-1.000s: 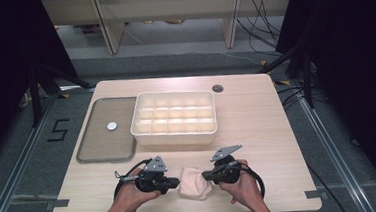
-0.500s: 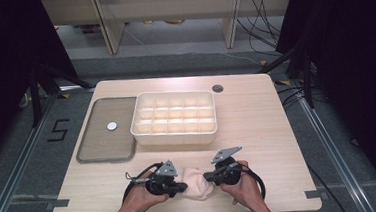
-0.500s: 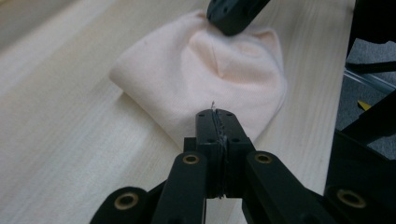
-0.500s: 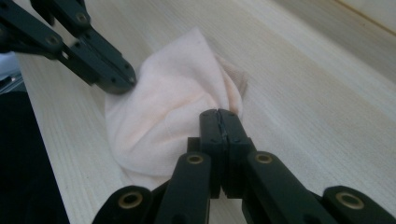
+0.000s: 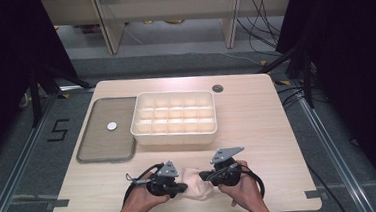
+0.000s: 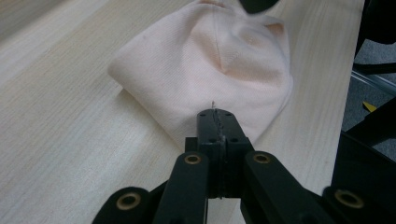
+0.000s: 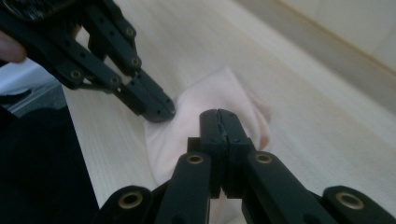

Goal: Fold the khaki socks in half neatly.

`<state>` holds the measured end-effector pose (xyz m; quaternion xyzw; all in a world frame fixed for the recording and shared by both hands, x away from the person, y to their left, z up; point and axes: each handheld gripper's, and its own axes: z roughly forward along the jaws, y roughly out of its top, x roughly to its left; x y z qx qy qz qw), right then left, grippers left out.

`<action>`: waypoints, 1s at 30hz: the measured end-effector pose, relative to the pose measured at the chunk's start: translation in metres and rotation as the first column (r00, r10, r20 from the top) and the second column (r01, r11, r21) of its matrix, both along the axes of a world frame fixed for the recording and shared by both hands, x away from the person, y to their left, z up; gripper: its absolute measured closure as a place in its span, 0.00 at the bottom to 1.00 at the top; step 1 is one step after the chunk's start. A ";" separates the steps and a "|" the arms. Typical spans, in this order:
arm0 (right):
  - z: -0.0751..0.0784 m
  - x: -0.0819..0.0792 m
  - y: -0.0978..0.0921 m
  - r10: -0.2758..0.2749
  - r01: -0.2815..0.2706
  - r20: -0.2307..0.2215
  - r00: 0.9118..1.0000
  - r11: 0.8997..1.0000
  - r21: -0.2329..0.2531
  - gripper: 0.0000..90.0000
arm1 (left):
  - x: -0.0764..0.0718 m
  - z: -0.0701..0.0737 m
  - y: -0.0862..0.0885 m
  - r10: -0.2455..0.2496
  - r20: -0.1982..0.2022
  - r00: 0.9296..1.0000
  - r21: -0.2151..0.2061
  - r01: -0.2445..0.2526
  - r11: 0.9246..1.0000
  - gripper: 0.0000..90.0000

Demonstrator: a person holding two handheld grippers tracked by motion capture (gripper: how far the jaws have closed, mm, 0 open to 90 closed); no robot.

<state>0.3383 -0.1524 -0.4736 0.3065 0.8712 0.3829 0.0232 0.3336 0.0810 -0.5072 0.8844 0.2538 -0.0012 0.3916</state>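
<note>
Folded pale-pink knitted cloth (image 5: 197,183), lower centre of desk (image 5: 257,126): now pinched by both closed hand-held grippers, left (image 5: 180,187) newly advanced; lift judged imminent.

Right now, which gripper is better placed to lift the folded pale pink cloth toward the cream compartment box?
Probably the right gripper: it sits nearer the cream compartment box, jaws closed at the folded pale pink cloth. The left gripper, also closed at the cloth's edge, is nearer the table's front edge.

A soft, fine-knit pale pink cloth (image 6: 210,70) lies on the matt, light wood-grain table (image 6: 70,140), between matt black grippers.
</note>
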 end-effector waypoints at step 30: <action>-0.021 0.012 0.007 -0.001 -0.002 -0.049 0.999 0.998 -0.066 1.00 | 0.027 0.002 -0.005 0.056 0.021 0.998 0.015 -0.057 0.998 0.97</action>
